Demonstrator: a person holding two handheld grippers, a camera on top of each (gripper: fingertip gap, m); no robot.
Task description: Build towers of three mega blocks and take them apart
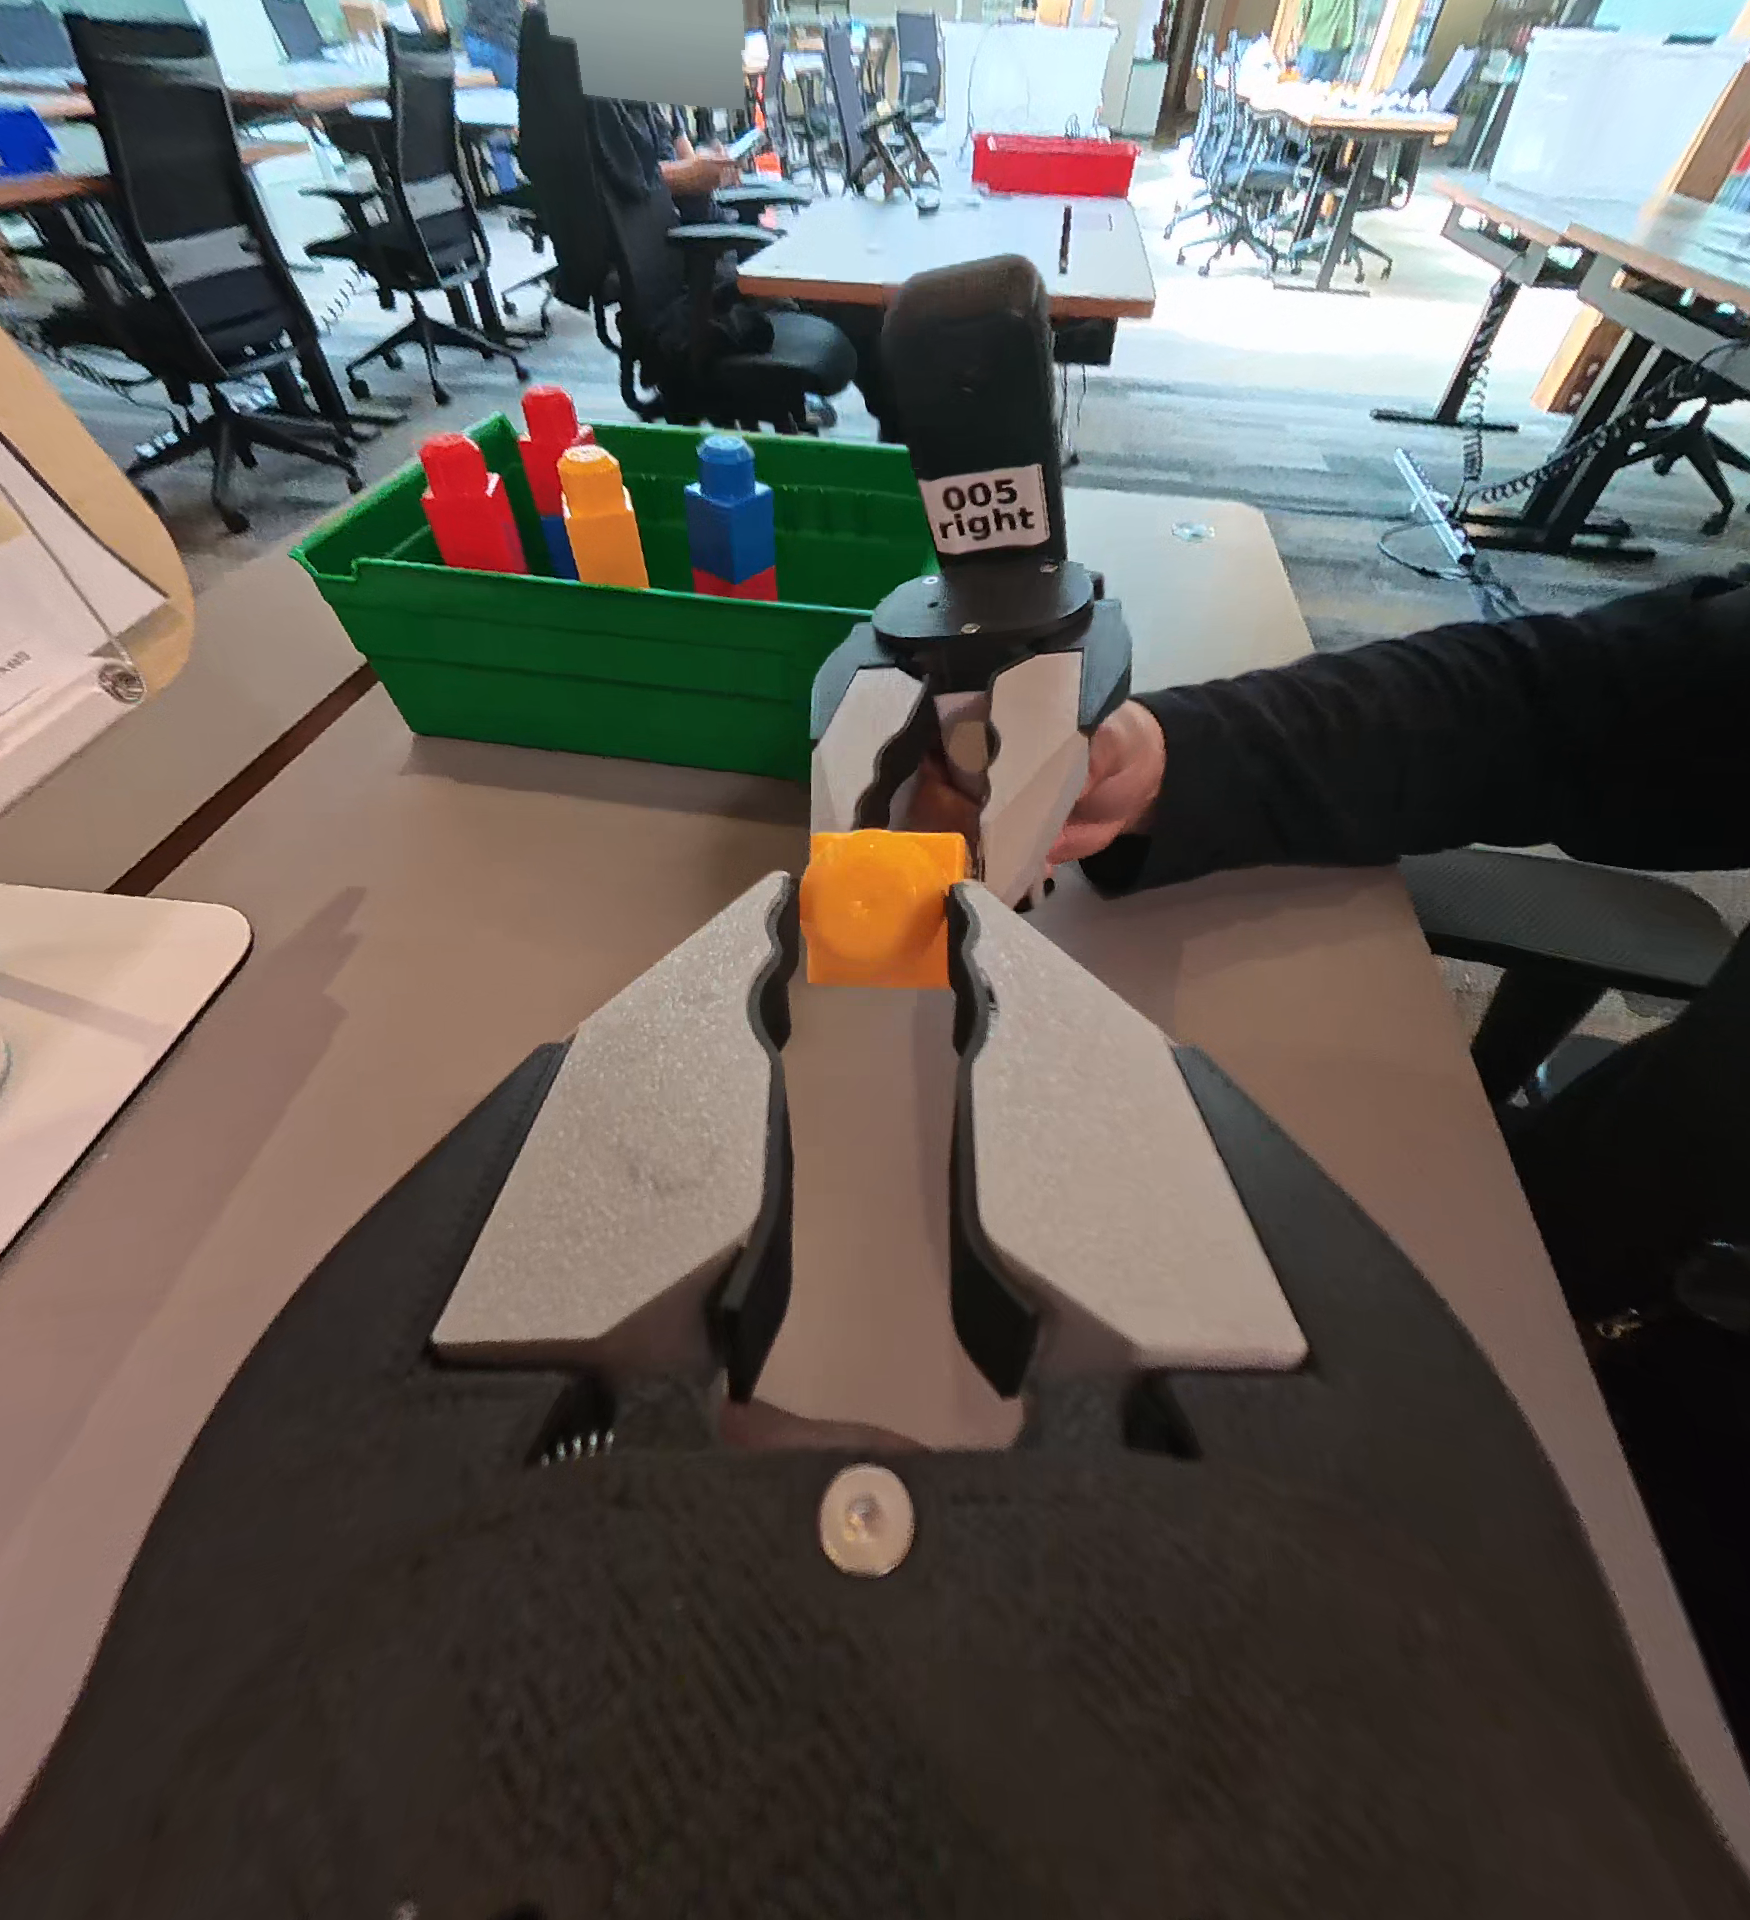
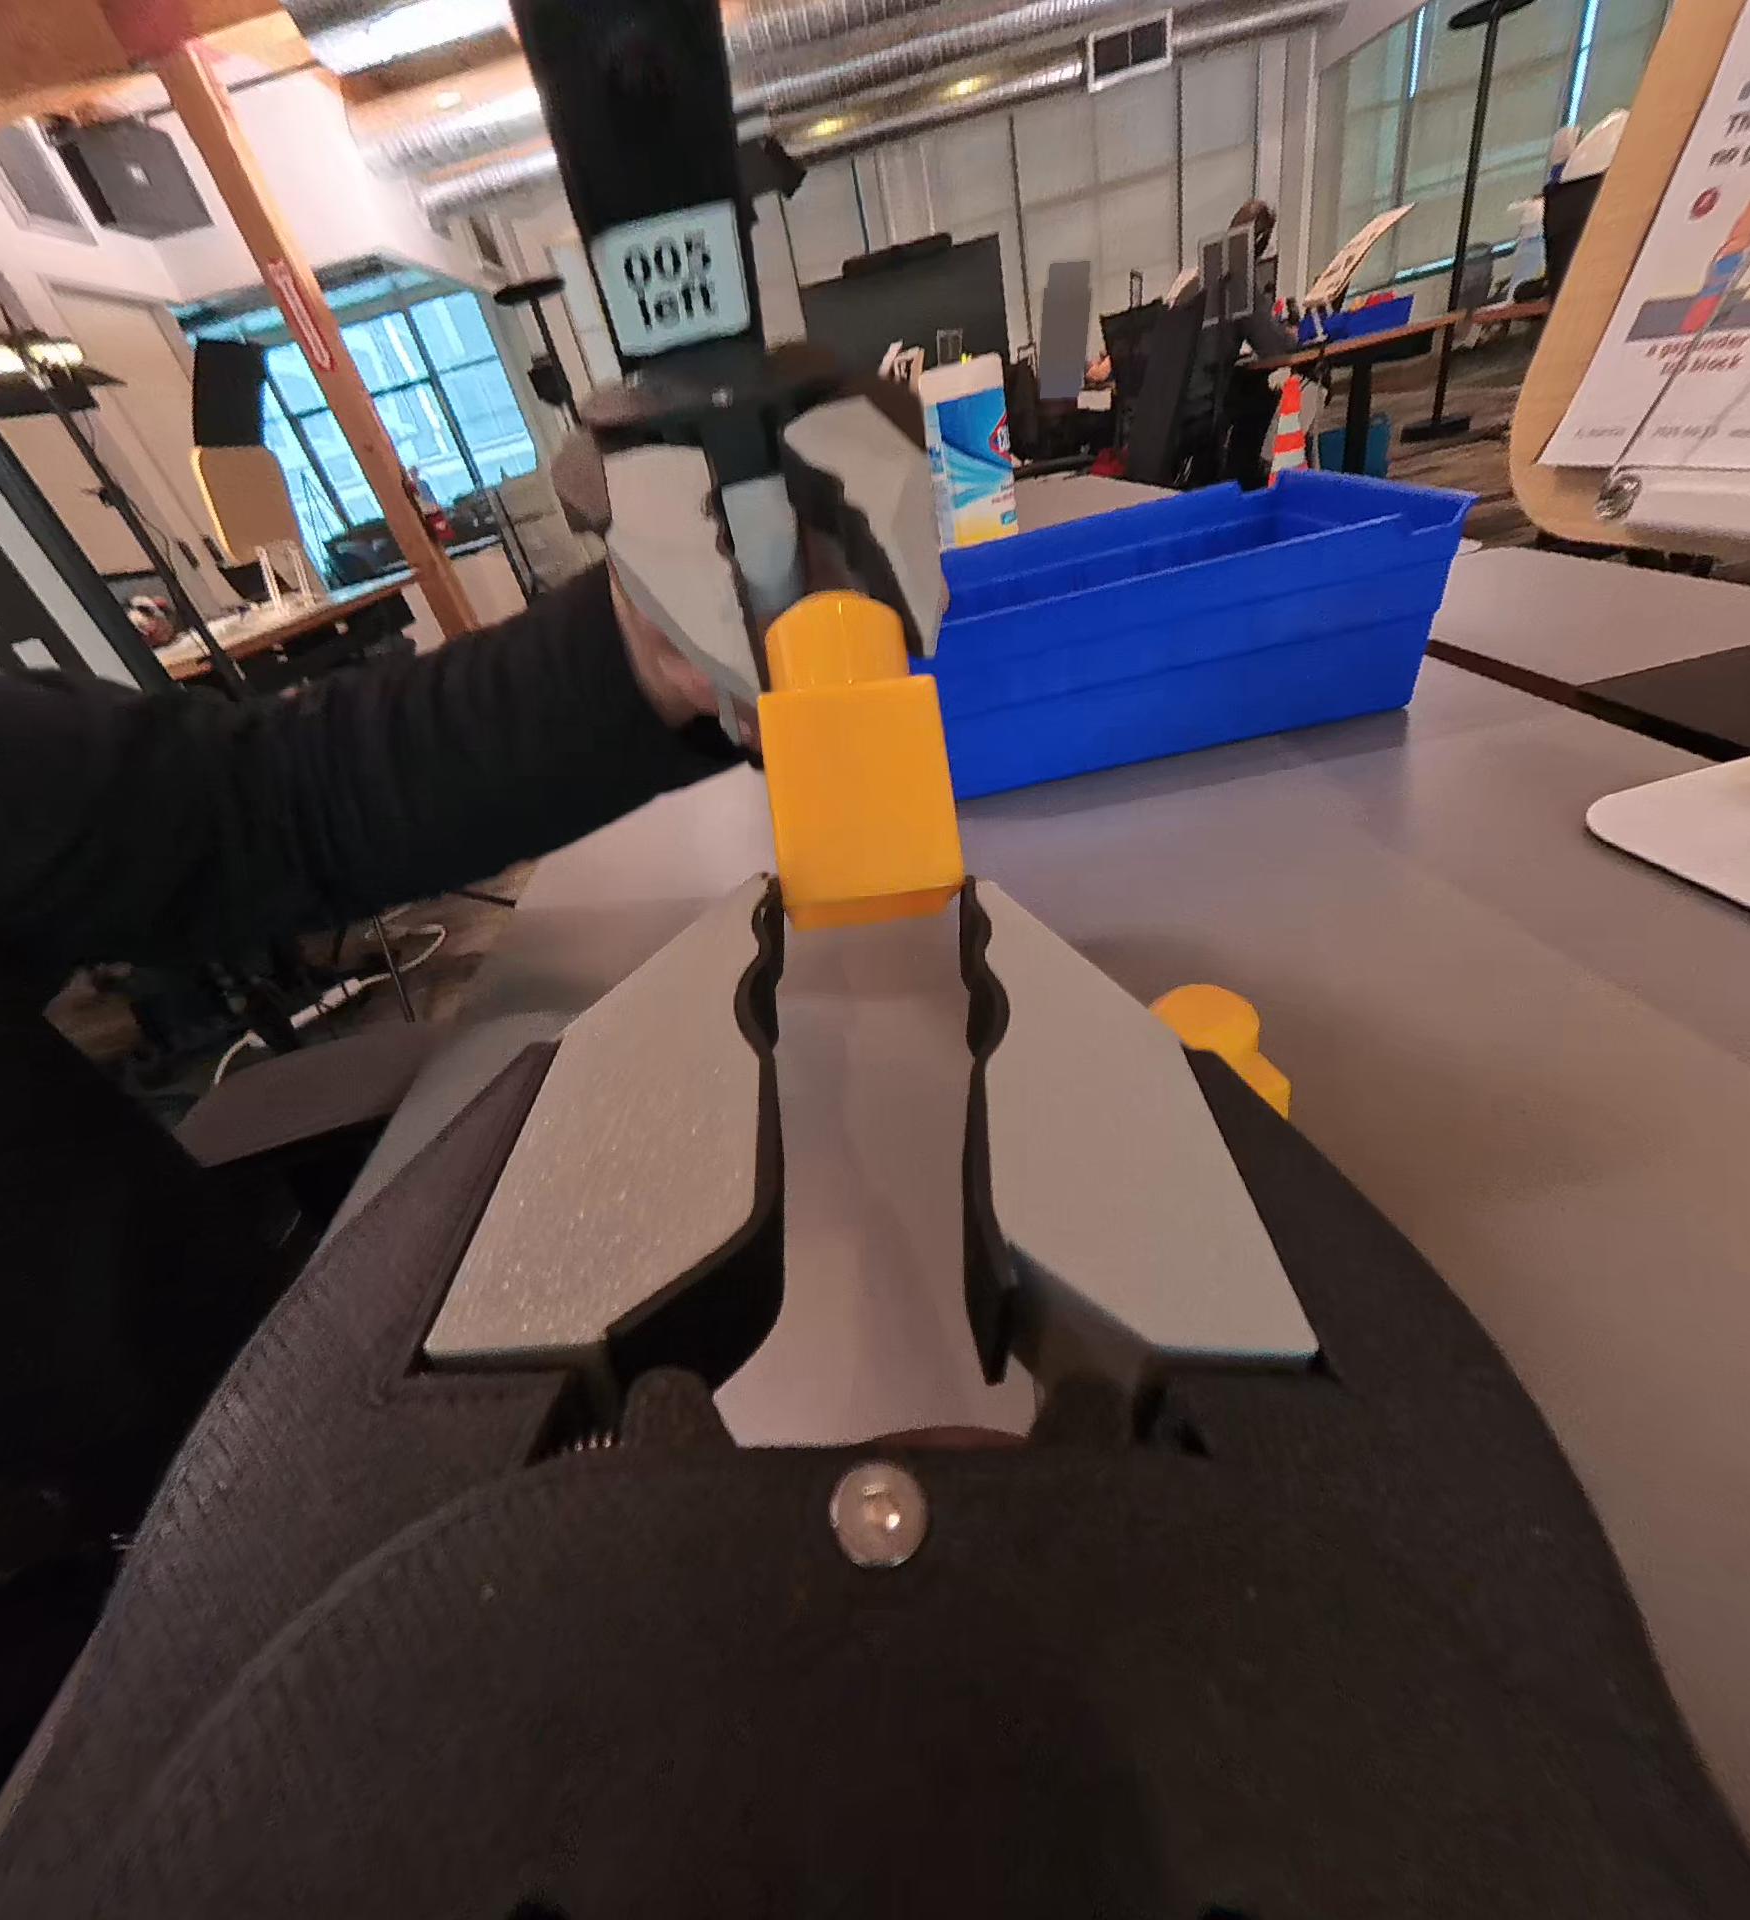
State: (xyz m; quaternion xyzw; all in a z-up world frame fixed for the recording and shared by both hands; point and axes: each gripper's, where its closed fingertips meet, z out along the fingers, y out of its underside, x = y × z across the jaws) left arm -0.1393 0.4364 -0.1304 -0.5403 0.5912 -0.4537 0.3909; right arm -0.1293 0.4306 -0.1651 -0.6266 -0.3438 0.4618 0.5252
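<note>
An orange mega block (image 2: 855, 800) stands upright above the grey table (image 2: 1370, 987), stud up. My right gripper (image 2: 866, 904) is shut on its base, a pad pressing on each side. My left gripper (image 2: 829, 644) comes from above, and its fingers close on the stud. In the left wrist view I look down on the block's top (image 1: 876, 935) between my left gripper's (image 1: 876, 904) pads, which touch it on both sides. The right gripper (image 1: 918, 842) meets it from beyond. A second orange block (image 2: 1224, 1039) lies on the table beside my right finger.
A green bin (image 1: 590, 675) at the back holds several towers of red, orange and blue blocks (image 1: 601, 520). A blue bin (image 2: 1214, 644) stands behind the held block. A sheet in a clear stand (image 1: 9, 582) and a white base plate (image 1: 71, 997) are at the left. A person's sleeves flank the grippers. The gap from one gripper's tips to the other's is roughly 4 centimeters. Both grippers' tips are roughly 35 centimeters from the white base plate (image 1: 71, 997).
</note>
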